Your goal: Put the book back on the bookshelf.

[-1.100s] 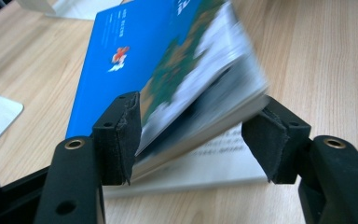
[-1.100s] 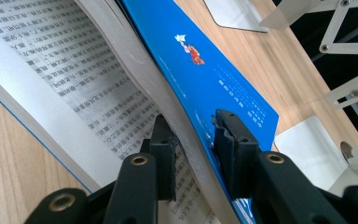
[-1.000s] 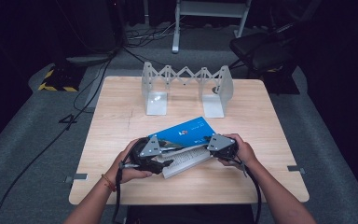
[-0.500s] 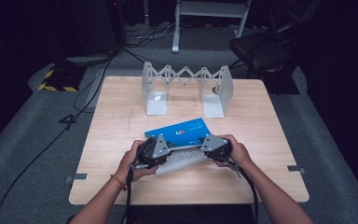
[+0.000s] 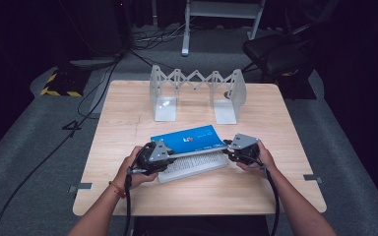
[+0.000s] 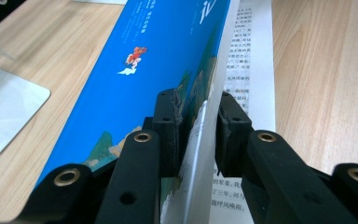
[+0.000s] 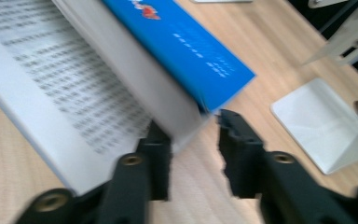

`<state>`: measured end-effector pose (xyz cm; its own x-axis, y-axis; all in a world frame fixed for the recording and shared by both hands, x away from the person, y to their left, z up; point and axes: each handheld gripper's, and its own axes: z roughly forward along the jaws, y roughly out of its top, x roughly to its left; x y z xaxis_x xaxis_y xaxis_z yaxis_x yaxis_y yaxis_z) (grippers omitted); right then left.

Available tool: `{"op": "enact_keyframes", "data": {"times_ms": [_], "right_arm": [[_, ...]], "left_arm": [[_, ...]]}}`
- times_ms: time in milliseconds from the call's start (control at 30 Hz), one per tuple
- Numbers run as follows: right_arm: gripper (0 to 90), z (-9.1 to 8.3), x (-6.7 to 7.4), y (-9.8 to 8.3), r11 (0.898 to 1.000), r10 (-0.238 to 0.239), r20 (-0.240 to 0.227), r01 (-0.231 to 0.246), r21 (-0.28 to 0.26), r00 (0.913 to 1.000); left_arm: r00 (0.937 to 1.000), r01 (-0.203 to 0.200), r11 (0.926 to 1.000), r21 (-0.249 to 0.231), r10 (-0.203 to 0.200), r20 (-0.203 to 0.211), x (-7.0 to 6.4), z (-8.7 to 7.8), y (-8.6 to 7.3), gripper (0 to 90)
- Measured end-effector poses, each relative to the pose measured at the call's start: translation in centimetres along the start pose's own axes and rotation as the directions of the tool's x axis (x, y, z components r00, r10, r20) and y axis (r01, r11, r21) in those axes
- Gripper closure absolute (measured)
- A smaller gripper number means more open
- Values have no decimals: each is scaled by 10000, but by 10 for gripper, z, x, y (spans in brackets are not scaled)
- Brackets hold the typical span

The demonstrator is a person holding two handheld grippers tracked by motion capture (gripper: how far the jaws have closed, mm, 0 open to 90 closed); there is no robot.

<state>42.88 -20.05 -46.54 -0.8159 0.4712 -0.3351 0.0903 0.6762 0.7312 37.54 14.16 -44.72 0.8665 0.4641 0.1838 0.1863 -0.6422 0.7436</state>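
**Left claw clamps the raised half of an open book**

A person sits at a pale wooden table point(image 5: 128, 118) with a two-jaw claw in each hand, working on an open book point(image 5: 189, 147) that lies near the front middle of the table, between the two hands. A second ago the left gripper point(image 6: 199, 123) stood wide beside the book; its jaws have just been closing, and they now pinch the blue front cover and the pages under it at the edge. That half of the book stands lifted off the printed page below (the lettering there is too small to read). My reading is that the cover is now secured for turning or shutting the book.

The right gripper point(image 7: 195, 140) sits at the book's opposite end. Its jaws stand a little apart with the corner of the lifted pages just at the gap; the picture is blurred, and I judge them released, not pressing.

Farther back on the table stands a grey folding rack point(image 5: 197, 93) with two flat feet, well apart from the book. Around the table the room is dark, with grey carpet point(image 5: 39, 162), loose cables and a black chair point(image 5: 275, 51) behind.
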Motion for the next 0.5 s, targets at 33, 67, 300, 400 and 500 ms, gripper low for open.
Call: {"op": "enact_keyframes", "data": {"times_ms": [33, 67, 300, 400, 500], "right_arm": [[685, -1, -2, -1, 9998, 141, -130, -143, -169, 9998], [642, -1, -2, 0, 9994, 96, -246, -104, -332, 9997], [432, 2, 7, 7, 9988, -490, -425, 487, -91, 9979], [353, 1, 8, 6, 9990, -444, -429, 439, -108, 9981], [326, 0, 8, 8, 9987, -459, 23, 460, -229, 9989]], "left_arm": [[10000, -25, 10000, -52, 25, 18, 1, -1, -1, 743], [10000, -42, 10000, -74, 43, 52, 2, 0, -1, 744], [9999, -58, 10000, 23, 58, 147, 4, -1, -2, 750], [9999, 49, 10000, -15, -49, 154, 5, -2, -3, 749], [9999, 4, 10000, 43, -4, 153, 4, -1, -4, 749]]}}
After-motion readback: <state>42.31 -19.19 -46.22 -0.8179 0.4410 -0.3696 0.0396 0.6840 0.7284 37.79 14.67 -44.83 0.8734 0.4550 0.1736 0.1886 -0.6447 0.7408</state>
